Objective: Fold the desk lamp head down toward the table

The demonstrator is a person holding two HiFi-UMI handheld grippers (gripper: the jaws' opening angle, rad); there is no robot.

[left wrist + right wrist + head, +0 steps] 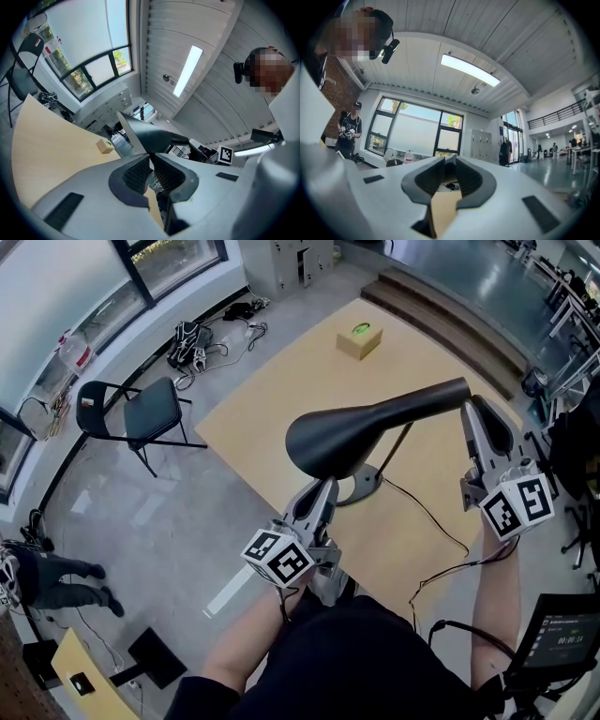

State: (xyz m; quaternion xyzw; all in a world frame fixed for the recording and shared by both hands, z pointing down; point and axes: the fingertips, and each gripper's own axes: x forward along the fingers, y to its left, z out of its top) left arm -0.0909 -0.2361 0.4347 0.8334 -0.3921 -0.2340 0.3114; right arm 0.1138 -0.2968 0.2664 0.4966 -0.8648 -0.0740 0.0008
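Two grippers hold the black lamp head [366, 427], which lies roughly level above the wooden table [272, 399]. The left gripper [322, 486] is clamped on the rim of its wide end, near the round base [367, 486]; the right gripper [476, 409] pinches its narrow rear end. A small box [360, 340] sits well apart near the table's far edge

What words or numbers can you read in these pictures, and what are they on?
No text reads clearly.
Screen: pale digits, too blurred to read.
Box: green label, too small to read.
Left marker cube and right marker cube: black-and-white patterns, no words.
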